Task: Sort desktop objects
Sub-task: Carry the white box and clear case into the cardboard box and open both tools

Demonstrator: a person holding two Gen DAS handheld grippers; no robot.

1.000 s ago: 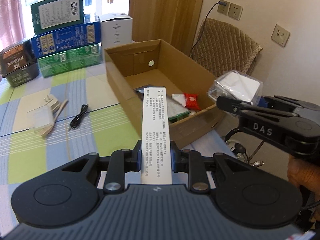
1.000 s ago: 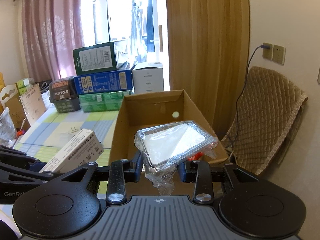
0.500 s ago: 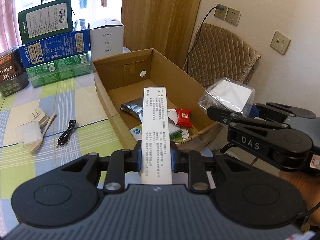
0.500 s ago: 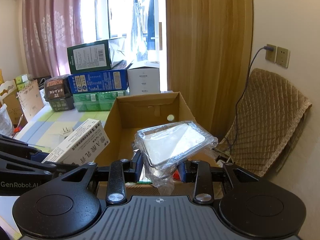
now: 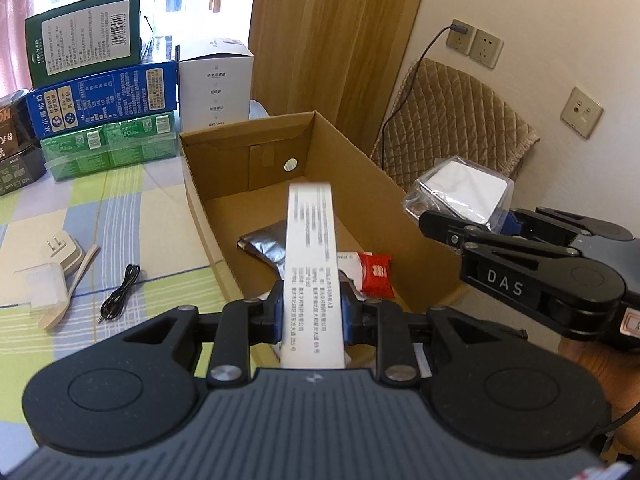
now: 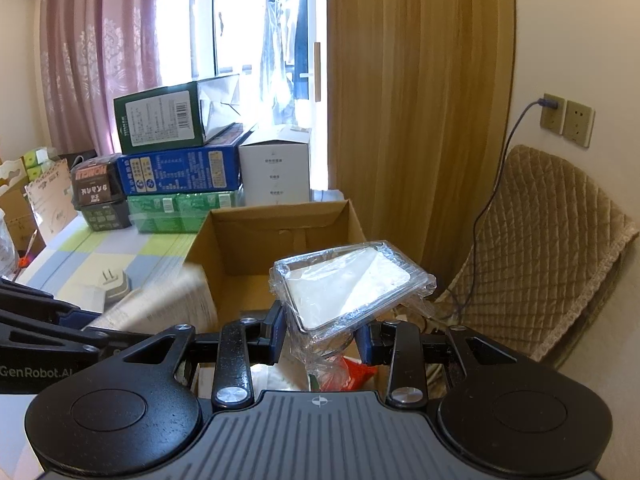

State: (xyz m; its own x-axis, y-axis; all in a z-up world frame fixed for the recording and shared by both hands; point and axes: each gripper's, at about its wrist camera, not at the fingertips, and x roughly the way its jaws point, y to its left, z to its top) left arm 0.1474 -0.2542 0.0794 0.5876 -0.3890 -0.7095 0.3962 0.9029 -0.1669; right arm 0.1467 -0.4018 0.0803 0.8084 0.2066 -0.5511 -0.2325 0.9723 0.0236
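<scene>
Left wrist view: left gripper [image 5: 312, 316] fingers clamped long white printed carton [image 5: 314, 264], long axis pointing ahead over open brown cardboard box [image 5: 360, 168], frame centre; right gripper [image 5: 472, 224] fingers held plastic-wrapped white tray [image 5: 460, 188].

Daylight floods in through the window [image 6: 256, 40] at the back, and I see it blown out white in both views. The room reads bright, shadows soft. The white box [image 5: 314, 264] smears with motion blur at its far end. Fisheye bends the walls and darkens the corners.
</scene>
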